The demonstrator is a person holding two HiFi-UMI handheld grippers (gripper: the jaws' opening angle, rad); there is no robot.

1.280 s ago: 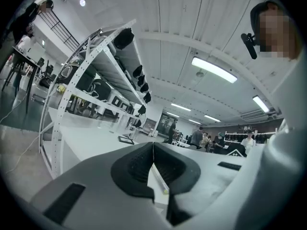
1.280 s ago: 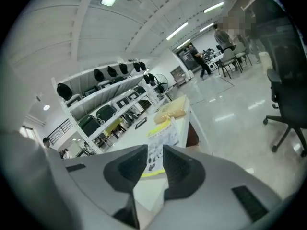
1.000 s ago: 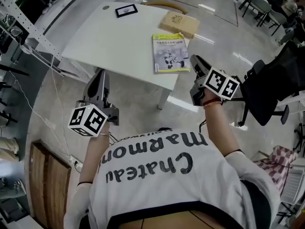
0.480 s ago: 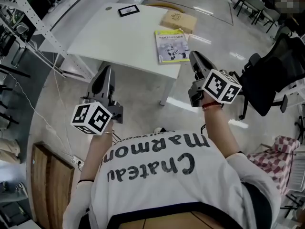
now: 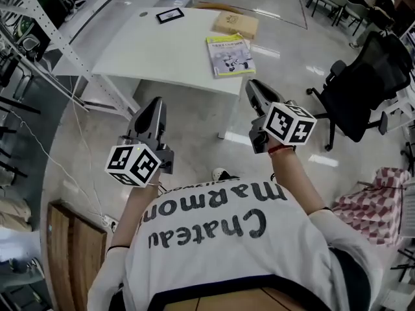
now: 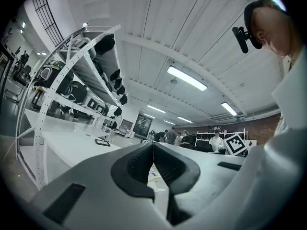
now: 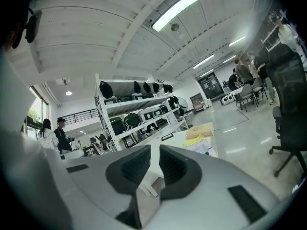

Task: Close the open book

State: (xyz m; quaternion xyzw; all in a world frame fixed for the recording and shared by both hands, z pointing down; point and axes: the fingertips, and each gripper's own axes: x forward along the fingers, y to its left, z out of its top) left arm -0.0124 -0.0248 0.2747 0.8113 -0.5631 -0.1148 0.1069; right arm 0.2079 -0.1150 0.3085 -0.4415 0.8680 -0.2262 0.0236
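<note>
Left tongs: tips pressed together with nothing between them, held level over the floor
Right tongs: pads a narrow gap apart with nothing in the gap, also over the floor and tipped slightly down
Gap to the counter: both tongs are short of the counter and touch nothing on it
Book: lies flat on the counter's right part, near the edge that faces the person, with its printed cover up; it looks closed already
Direction from the tongs: ahead of both, almost straight beyond the right tongs and off to the right of the left tongs
Long axis: runs roughly away from the person, slightly slanted, so the short lower edge faces the tongs
Nearer hand: the right, clearly
Neighbours: a tan box sits just beyond the book, apart from it; a chair stands to the right, clear of the counter
Judgement: the closing seems done; any further touch would fall to the right hand, reaching forward
</note>
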